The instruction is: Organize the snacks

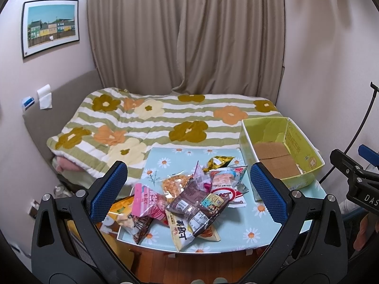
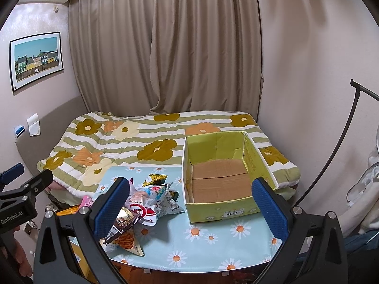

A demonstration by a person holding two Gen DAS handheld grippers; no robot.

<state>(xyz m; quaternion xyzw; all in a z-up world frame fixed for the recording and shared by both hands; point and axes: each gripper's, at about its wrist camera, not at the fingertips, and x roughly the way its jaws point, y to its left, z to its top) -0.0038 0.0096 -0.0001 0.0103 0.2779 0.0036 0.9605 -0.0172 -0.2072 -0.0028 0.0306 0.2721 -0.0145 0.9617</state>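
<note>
A loose pile of snack bags (image 1: 189, 196) lies on the left half of a small table with a blue daisy cloth (image 1: 239, 234). On top sits a dark brown packet (image 1: 199, 209), with a pink bag (image 1: 148, 202) to its left. The same pile (image 2: 144, 203) shows in the right wrist view. An empty green cardboard box (image 2: 220, 177) stands on the table's right side, also seen as the box (image 1: 279, 151). My left gripper (image 1: 189, 196) hangs open above the pile, touching nothing. My right gripper (image 2: 190, 209) is open over the table between pile and box.
A bed with a flower-striped quilt (image 1: 165, 123) runs behind the table, with beige curtains (image 1: 184, 35) at the back. A framed picture (image 1: 51, 27) hangs on the left wall. A black curved stand (image 2: 331, 146) rises at the right. Wooden floor (image 1: 189, 267) shows under the near table edge.
</note>
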